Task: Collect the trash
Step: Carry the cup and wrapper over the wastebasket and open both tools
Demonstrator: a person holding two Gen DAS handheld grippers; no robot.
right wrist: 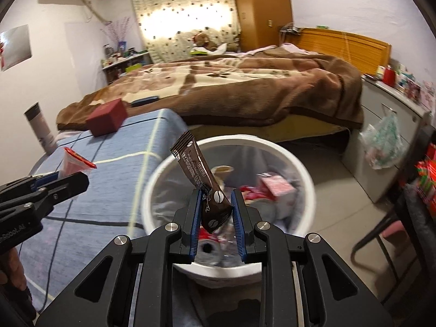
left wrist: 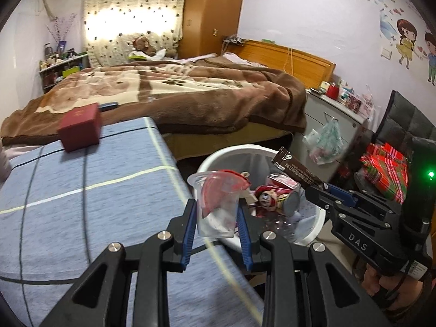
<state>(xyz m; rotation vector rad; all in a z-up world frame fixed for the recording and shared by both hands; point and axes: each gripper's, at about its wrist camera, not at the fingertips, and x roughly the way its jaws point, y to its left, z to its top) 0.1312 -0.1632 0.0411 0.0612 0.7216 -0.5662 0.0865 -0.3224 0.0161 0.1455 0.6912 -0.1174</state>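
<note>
Bed: a wide bed under a brown and cream plush blanket (left wrist: 174, 92) fills the upper middle of both views, with an orange wooden headboard (right wrist: 351, 46) at the upper right.
Table: a table covered in blue-grey cloth with dark and pale stripes (left wrist: 81, 190) takes the lower left of the left wrist view; a dark red square box (left wrist: 79, 127) sits near its far edge.
Bin: a round white plastic waste bin with a clear liner (right wrist: 305, 174) stands on the floor just beside the table's right edge, centre of the right wrist view, already holding cartons, wrappers and a small doll-faced item.
Bag: a thin translucent plastic bag (right wrist: 381, 144) hangs from the grey drawer unit at the right.
Left gripper (left wrist: 216, 215): fingers clenched on a clear plastic cup with a peeled red foil lid (left wrist: 218, 204); the blue pads press its two sides, the cup upright between them, its rim above the fingertips, at the near left rim of the bin.
Right gripper (right wrist: 216, 209): fingers clamped on the lower end of a long brown coffee stick sachet (right wrist: 201, 179); the sachet rises tilted toward the upper left above the fingertips, over the bin's opening.
</note>
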